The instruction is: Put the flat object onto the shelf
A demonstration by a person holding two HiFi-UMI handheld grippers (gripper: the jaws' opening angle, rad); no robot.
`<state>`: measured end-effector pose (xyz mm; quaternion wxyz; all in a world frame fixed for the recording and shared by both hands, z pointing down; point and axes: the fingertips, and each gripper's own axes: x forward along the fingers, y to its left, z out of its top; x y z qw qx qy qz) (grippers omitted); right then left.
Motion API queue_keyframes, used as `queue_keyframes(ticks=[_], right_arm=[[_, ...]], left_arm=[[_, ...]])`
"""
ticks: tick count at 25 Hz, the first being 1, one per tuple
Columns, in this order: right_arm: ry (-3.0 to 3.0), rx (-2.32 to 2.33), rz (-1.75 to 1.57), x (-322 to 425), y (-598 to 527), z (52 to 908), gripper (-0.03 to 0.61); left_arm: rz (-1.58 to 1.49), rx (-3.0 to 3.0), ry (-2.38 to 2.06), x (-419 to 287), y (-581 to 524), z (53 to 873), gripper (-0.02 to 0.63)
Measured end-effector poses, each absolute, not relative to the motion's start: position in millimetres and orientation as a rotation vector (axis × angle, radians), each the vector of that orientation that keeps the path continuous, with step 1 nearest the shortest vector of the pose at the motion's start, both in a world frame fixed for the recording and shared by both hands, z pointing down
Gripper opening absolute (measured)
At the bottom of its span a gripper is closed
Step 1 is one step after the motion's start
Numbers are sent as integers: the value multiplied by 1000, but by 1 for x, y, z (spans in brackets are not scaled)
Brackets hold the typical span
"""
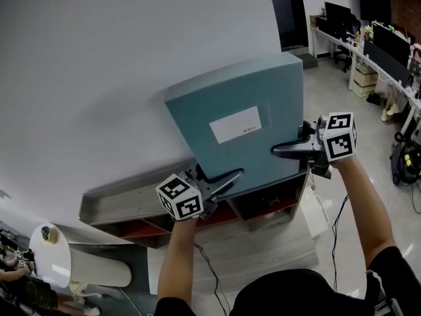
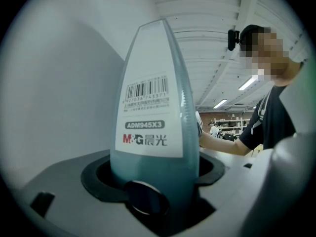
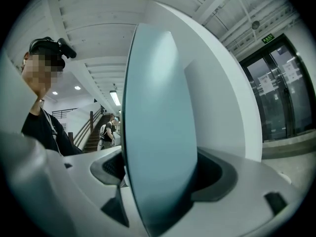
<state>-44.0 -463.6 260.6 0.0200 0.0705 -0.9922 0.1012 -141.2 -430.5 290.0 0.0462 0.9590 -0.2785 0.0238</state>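
Note:
A teal file box with a white label is held up in front of the white wall, tilted, above a low shelf unit. My left gripper is shut across the box's spine near its lower end, by the round finger hole. My right gripper reaches in from the right. Its jaws stand wide around the box's other edge, with a thin gap on one side. Both gripper views look up along the box to the ceiling.
The shelf unit has a grey top and reddish open compartments and stands against the wall. A white rounded object is at the lower left. Desks with monitors and a dark doorway are at the upper right. A cable lies on the floor.

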Motion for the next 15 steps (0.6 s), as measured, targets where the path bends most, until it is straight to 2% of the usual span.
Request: queue_keyframes(ticks=[15], right_arm=[[-3043, 308, 205, -34, -475, 266, 384]], left_arm=[[137, 2944, -852, -135, -442, 299, 347]])
